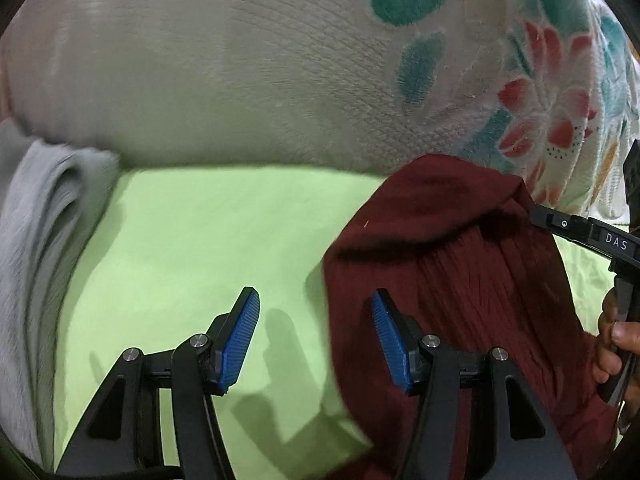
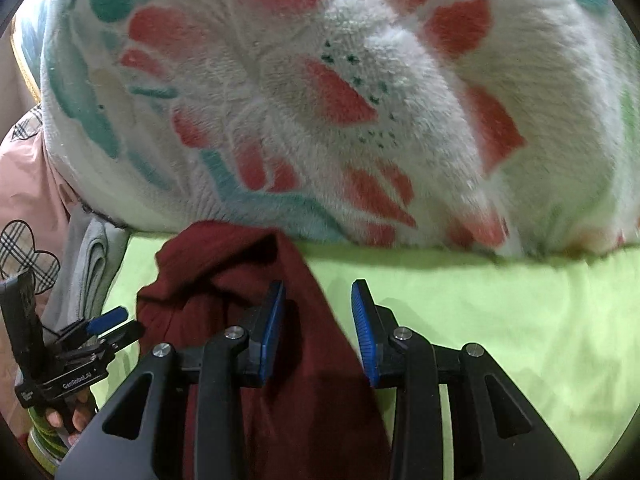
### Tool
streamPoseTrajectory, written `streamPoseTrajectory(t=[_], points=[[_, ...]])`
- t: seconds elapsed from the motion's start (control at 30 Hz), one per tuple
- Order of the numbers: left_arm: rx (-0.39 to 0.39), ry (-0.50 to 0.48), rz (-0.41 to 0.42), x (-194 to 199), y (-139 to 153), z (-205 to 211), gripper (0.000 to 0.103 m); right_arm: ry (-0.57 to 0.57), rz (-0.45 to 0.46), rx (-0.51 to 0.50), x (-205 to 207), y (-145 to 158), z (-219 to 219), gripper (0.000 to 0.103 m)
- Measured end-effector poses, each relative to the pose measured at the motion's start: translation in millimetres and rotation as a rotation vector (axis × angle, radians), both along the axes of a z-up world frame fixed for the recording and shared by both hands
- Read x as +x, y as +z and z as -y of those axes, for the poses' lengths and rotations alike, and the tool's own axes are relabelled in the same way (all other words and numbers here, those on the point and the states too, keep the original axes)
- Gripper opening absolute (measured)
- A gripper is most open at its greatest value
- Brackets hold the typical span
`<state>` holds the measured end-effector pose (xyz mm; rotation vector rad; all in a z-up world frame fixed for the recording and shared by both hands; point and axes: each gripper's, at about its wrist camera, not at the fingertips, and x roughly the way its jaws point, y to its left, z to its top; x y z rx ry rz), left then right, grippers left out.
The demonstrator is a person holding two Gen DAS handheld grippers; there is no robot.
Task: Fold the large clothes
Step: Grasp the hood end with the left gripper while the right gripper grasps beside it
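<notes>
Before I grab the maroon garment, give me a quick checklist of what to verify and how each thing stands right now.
1. Left tongs open: ok, blue pads spread, nothing between them.
2. Right tongs open: ok, pads apart over the cloth.
3. Maroon garment within reach: ok, it lies under and between both tongs.
4. Garment spread flat: not ok, it is bunched with folds.
5. Bare green sheet for folding: ok on both sides of the garment.
6. Neighbouring cloth clear: cannot tell, the floral blanket sits right at the garment's far edge, and a grey cloth lies at the left.

A lime-green bed sheet (image 1: 192, 240) carries a maroon garment (image 1: 460, 272), grey cloth (image 1: 44, 232) and floral blanket (image 2: 360, 120).
</notes>
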<state>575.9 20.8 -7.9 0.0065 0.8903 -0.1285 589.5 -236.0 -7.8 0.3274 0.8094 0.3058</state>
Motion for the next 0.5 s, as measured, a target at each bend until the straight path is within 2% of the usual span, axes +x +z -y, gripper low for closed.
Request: streamPoseTrajectory(t=[0.07, 0.1, 0.13, 0.17, 0.27, 0.5], points=[[0.033, -0.023, 0.002, 13, -4, 11, 0.056, 0.005, 0.006, 0.0, 6, -1, 1, 0.032], [0.072, -0.038, -0.001, 20, -8, 19, 0.048, 0.01, 0.008, 0.013, 8, -1, 2, 0.011], [0.105, -0.047, -0.005, 24, -11, 25, 0.018, 0.016, 0.009, 0.022, 8, 0, 3, 0.003], [0.128, -0.063, -0.014, 27, -13, 31, 0.004, 0.016, 0.014, 0.02, 6, 2, 4, 0.003], [0.138, -0.059, 0.037, 19, -3, 36, 0.003, 0.02, 0.081, -0.018, -10, 17, 10, 0.003], [-0.007, -0.095, 0.166, -46, 51, 22, 0.002, 0.007, 0.182, -0.026, -69, 56, 37, 0.003]])
